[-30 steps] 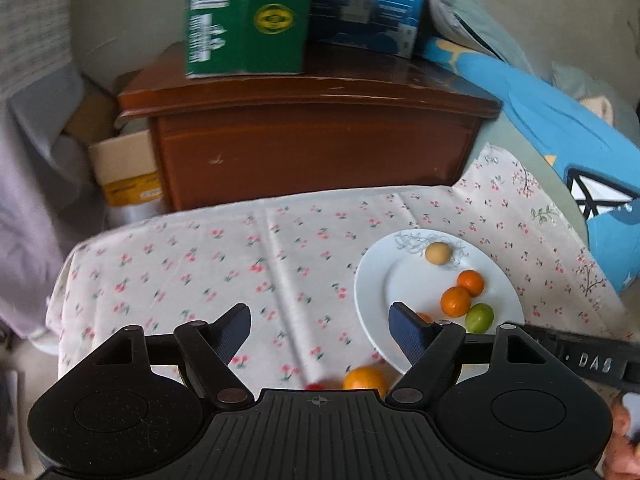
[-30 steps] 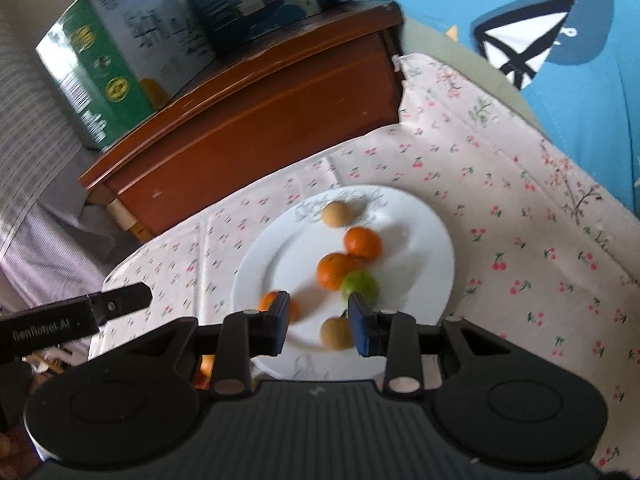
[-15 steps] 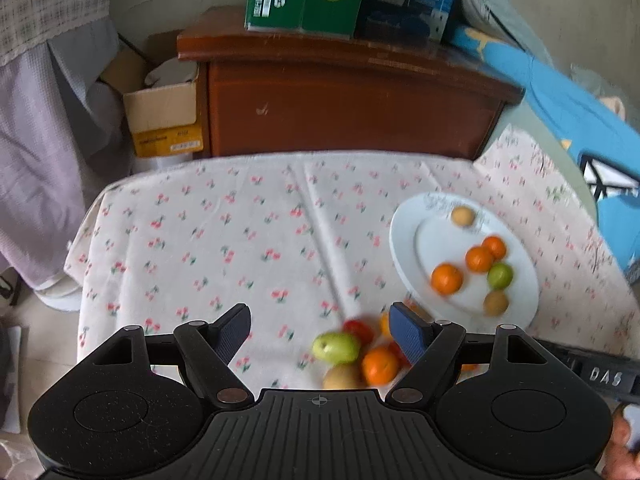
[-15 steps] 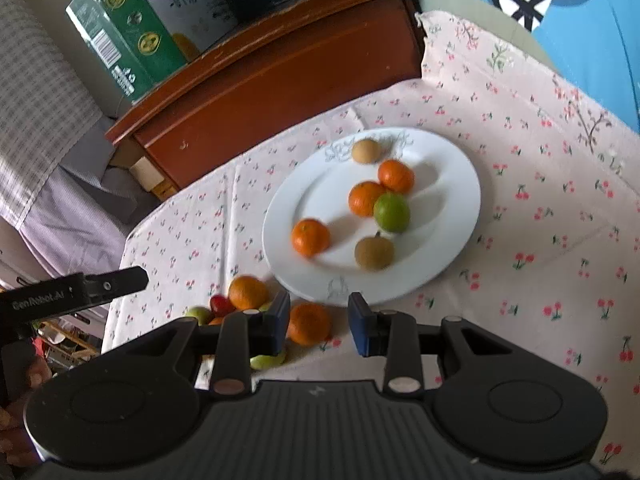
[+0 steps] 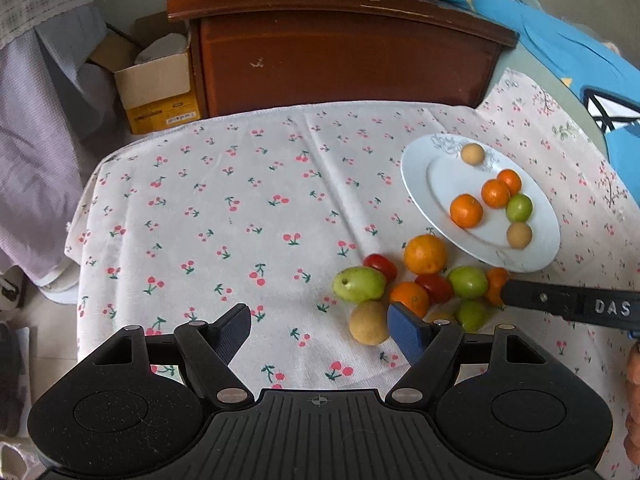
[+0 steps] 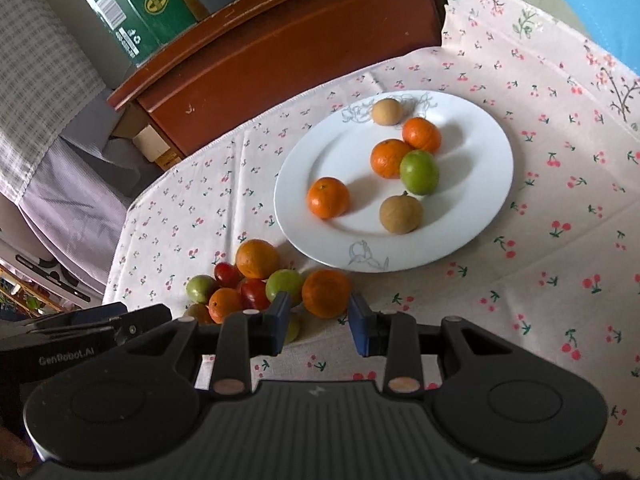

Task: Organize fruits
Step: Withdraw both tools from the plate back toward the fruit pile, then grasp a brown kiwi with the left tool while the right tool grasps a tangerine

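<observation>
Your left gripper [image 5: 319, 330] hangs above the near part of the cherry-print tablecloth [image 5: 240, 208], its two fingers spread wide with nothing between them; the blue pad of its right finger [image 5: 406, 330] sits just in front of a tan round fruit [image 5: 369, 322] at the near edge of the loose pile. Your right gripper [image 6: 319, 318] has its fingers parted to a narrower gap and holds nothing; an orange [image 6: 326, 293] lies on the cloth just beyond that gap, not touched by either pad as far as the right wrist view shows. The loose pile [image 5: 420, 284] rests on the tablecloth beside the near-left rim of the white plate [image 6: 472, 128]. In it you see a larger orange [image 5: 424, 254] nearest the plate, two red tomatoes [image 5: 434, 287], an elongated green fruit [image 5: 359, 283], a rounder green fruit [image 5: 467, 282], a small orange [image 5: 409, 298] and further green fruit partly hidden behind the gripper fingers. On the plate lie six pieces: three small oranges, one of them [image 6: 328, 197] set apart toward the left rim and two [image 6: 406, 146] touching near the middle; a green fruit [image 6: 419, 172] touching one of that pair; a tan fruit [image 6: 401, 214] near the front; and a paler tan fruit [image 6: 386, 111] at the far rim. Behind the table stands a brown wooden cabinet [image 5: 340, 60] bearing a green carton [image 6: 132, 12]; an open cardboard box [image 5: 154, 88] sits on the floor to its left, and blue fabric [image 5: 580, 64] lies to the right.
</observation>
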`<action>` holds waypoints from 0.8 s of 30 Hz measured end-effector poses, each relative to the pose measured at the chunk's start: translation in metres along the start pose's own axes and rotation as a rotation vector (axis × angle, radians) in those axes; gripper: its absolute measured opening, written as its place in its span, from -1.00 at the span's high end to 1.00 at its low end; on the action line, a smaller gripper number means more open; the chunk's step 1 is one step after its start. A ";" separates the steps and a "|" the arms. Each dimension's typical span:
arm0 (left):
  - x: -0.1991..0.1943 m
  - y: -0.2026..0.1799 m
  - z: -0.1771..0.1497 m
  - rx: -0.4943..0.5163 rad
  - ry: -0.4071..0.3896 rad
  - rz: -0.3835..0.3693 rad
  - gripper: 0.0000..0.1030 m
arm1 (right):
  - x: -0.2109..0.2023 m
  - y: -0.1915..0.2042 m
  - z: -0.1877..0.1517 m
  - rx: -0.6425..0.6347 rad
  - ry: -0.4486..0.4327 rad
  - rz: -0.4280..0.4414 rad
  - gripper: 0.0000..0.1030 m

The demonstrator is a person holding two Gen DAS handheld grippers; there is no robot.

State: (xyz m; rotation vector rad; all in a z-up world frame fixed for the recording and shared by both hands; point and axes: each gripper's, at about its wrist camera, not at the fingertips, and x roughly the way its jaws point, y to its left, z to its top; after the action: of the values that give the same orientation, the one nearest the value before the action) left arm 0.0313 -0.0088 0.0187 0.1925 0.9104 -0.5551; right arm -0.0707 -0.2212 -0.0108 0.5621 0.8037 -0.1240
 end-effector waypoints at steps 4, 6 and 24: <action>0.004 -0.005 -0.004 0.035 0.001 -0.019 -0.42 | 0.007 0.000 0.000 -0.003 0.000 -0.015 0.35; 0.007 -0.008 -0.006 0.050 0.002 -0.028 -0.42 | 0.012 0.000 -0.002 -0.004 0.003 -0.022 0.35; 0.032 -0.026 -0.016 0.150 0.013 -0.012 -0.16 | 0.019 0.001 -0.002 -0.015 -0.004 -0.031 0.36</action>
State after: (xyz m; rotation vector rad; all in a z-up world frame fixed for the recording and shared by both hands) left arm 0.0219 -0.0366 -0.0142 0.3265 0.8837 -0.6342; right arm -0.0580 -0.2174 -0.0250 0.5350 0.8090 -0.1479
